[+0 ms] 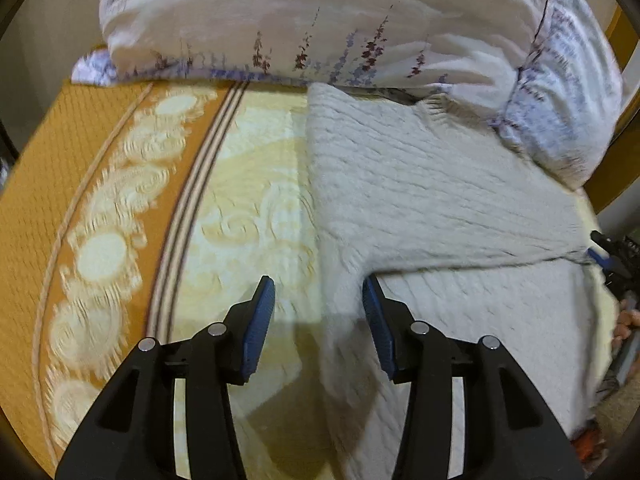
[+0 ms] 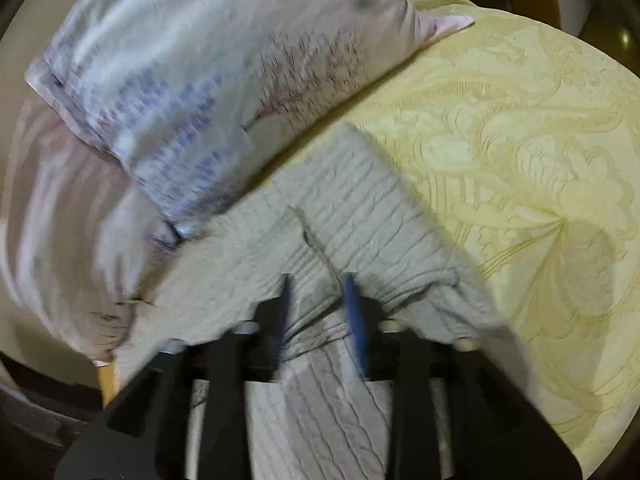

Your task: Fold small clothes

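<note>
A pale grey ribbed knit garment (image 1: 420,192) lies on the bed, its upper layer folded across the lower part. My left gripper (image 1: 318,292) is open, its blue pads astride the garment's left edge, just above it. In the right wrist view the same knit garment (image 2: 352,200) fills the centre. My right gripper (image 2: 316,292) has its jaws partly closed with bunched knit fabric between the blue pads. The right gripper's tip (image 1: 600,256) shows at the garment's far right corner in the left wrist view.
A yellow and orange patterned bedspread (image 1: 120,208) covers the bed, also seen in the right wrist view (image 2: 520,160). A large floral quilt or pillow (image 1: 320,20) lies along the far side, touching the garment's top edge. Wooden bed frame (image 1: 616,152) stands at the right.
</note>
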The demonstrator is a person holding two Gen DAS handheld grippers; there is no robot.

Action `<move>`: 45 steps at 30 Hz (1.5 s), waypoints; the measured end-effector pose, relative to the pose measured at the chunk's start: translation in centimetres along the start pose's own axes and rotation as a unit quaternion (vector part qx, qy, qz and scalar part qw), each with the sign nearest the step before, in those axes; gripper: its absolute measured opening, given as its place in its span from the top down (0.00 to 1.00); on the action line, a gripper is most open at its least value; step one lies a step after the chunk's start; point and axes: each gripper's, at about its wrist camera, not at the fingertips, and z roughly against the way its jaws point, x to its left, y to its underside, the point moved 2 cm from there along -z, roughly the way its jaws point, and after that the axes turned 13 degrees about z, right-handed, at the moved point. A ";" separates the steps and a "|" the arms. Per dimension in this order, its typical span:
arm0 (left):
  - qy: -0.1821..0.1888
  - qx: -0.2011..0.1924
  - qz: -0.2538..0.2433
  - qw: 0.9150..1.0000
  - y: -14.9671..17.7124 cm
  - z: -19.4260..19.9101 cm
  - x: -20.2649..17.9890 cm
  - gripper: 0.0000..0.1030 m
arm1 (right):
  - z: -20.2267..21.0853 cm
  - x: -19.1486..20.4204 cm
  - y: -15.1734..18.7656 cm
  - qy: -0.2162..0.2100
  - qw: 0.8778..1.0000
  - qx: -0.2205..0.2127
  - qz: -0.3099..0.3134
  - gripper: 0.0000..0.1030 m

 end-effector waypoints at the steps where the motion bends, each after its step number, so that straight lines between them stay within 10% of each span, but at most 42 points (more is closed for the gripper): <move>1: 0.013 0.002 0.004 1.000 0.5 0.4 0.2 0.54 | 0.9 -0.6 0.1 -0.012 1.000 0.001 0.005 0.47; 16: 0.129 0.065 0.084 0.986 8.5 3.7 1.5 0.54 | 5.8 -9.6 6.7 -0.100 0.986 0.133 -0.008 0.47; 30: 0.200 0.131 0.127 0.963 14.4 5.1 0.1 0.55 | 5.7 -7.4 10.9 -0.248 0.930 0.269 0.036 0.55; 38: 0.185 0.199 0.091 0.958 16.7 5.0 -1.3 0.78 | 5.9 -5.4 14.2 -0.293 0.879 0.367 0.082 0.66; 45: 0.185 0.208 0.077 0.957 16.2 4.9 -2.2 0.94 | 6.4 -3.8 14.5 -0.325 0.867 0.363 0.101 0.93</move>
